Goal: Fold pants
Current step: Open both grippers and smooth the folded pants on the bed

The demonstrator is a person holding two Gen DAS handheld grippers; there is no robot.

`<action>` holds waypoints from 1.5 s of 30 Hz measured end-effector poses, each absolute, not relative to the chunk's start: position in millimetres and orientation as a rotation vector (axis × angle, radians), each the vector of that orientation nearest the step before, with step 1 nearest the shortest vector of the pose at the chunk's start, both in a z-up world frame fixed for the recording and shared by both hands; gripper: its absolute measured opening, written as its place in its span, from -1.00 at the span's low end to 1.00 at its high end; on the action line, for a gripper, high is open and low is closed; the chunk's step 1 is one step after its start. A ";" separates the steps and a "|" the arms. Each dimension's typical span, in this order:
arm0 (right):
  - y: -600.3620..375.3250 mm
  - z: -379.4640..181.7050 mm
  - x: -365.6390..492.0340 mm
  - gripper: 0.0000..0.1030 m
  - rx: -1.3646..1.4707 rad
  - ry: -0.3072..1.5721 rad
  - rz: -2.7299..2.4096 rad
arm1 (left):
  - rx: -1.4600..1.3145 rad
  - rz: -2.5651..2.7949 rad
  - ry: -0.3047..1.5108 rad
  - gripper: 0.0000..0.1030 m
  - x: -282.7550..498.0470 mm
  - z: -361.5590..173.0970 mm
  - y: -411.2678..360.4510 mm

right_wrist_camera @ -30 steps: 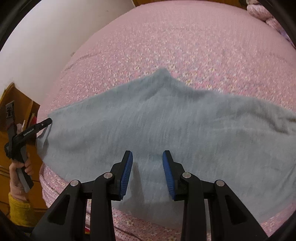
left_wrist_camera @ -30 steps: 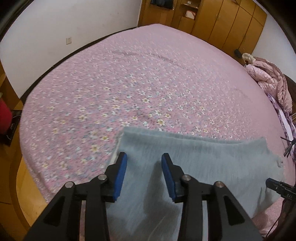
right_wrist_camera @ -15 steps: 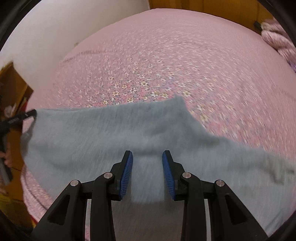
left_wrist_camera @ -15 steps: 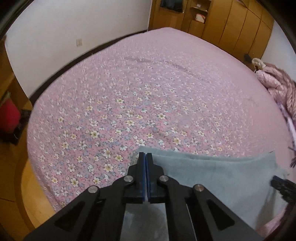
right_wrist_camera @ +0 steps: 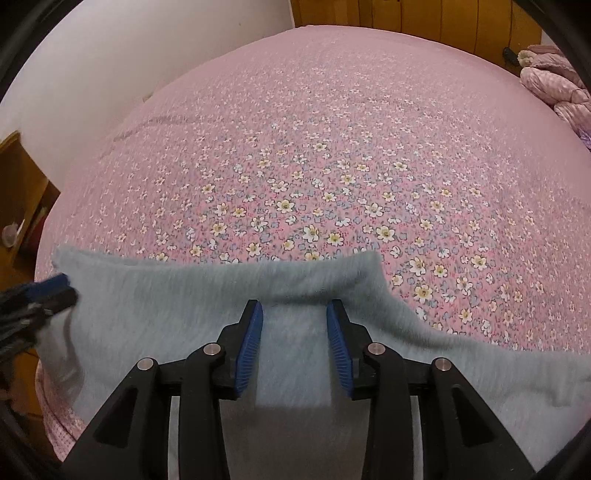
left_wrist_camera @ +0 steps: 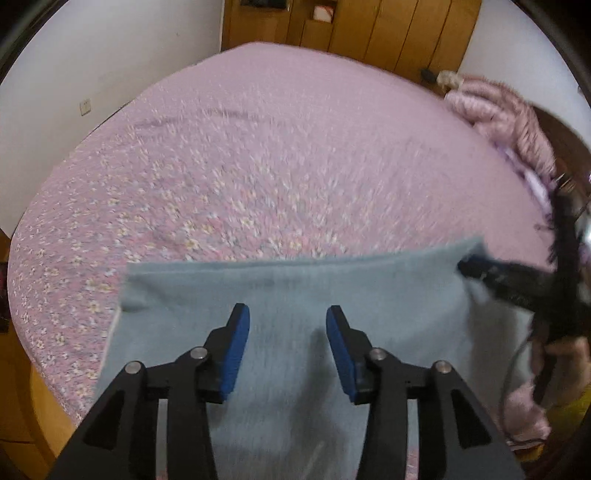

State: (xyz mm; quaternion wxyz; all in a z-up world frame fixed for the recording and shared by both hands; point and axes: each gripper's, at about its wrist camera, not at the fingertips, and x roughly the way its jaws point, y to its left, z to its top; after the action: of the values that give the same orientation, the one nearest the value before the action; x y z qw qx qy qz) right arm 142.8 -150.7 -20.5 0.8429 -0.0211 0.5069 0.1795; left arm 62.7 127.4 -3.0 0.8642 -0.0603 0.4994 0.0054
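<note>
Now both tools, left [left_wrist_camera: 283, 343] and right [right_wrist_camera: 294, 341], gaping, gripping nothing, above fuzzy grey-blue pants [right_wrist_camera: 177, 314]; pinch far hem corners evenly.

Under both tools lie plain pale grey-blue pants [right_wrist_camera: 155, 314]. Ahead of them the bed [right_wrist_camera: 332, 155] wears a pink sheet scattered with small white, yellow-centred flowers. Each tool, left [left_wrist_camera: 287, 325] and right [right_wrist_camera: 294, 319], is black with bright blue pads [right_wrist_camera: 249, 341].

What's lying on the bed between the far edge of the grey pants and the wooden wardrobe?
Nothing: in the right wrist view only bare floral bedsheet runs from the pants to the wardrobe.
</note>
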 end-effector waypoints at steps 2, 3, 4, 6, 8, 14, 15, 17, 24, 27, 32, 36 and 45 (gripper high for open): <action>-154.4 -15.6 141.7 -0.27 -0.017 1.077 0.387 | -0.107 0.044 1.076 -0.13 71.4 -18.5 126.9; -158.7 -12.9 139.0 -0.27 -0.009 1.076 0.389 | -0.101 0.058 1.082 -0.13 72.7 -22.9 127.8; -163.1 -9.8 135.5 -0.27 -0.006 1.072 0.388 | -0.104 0.056 1.071 -0.13 73.6 -23.1 128.9; -176.4 -3.4 126.8 -0.27 -0.009 1.062 0.378 | -0.079 0.087 1.064 -0.13 75.3 -19.6 130.8; -198.2 0.0 117.0 -0.27 -0.002 1.062 0.359 | -0.052 0.127 1.057 -0.13 78.2 -17.3 133.5; -281.9 9.9 82.3 -0.27 0.068 1.051 0.218 | -0.117 0.144 1.033 -0.13 68.4 0.8 140.2; -296.7 9.4 78.7 -0.27 0.083 1.053 0.189 | -0.123 0.128 1.025 -0.13 65.6 5.3 137.1; -318.0 6.2 75.6 -0.27 0.115 1.061 0.150 | -0.140 0.101 1.016 -0.13 62.5 11.2 129.9; -355.1 -20.2 81.5 -0.35 0.135 1.085 0.066 | -0.136 0.036 1.061 -0.12 70.1 0.3 95.9; -366.2 -26.6 83.3 -0.62 0.163 1.063 0.068 | -0.045 0.094 1.085 -0.06 80.1 -17.5 89.1; -383.6 -25.4 77.3 -0.80 0.181 1.066 0.078 | -0.003 0.102 1.062 0.05 79.0 -19.1 86.9; -376.3 -11.3 65.3 -0.71 0.136 1.078 0.053 | -0.014 0.116 1.072 0.06 83.0 -19.8 88.8; -361.2 -5.6 10.6 -0.57 0.002 1.093 0.059 | -0.108 0.102 1.095 0.10 46.2 -16.1 93.0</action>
State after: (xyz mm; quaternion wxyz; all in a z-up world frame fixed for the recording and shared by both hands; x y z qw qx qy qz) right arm 10.6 -361.2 -5.6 0.8541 0.0010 0.5194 0.0283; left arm 46.2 93.0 -16.1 0.8512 -0.0514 0.5200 0.0484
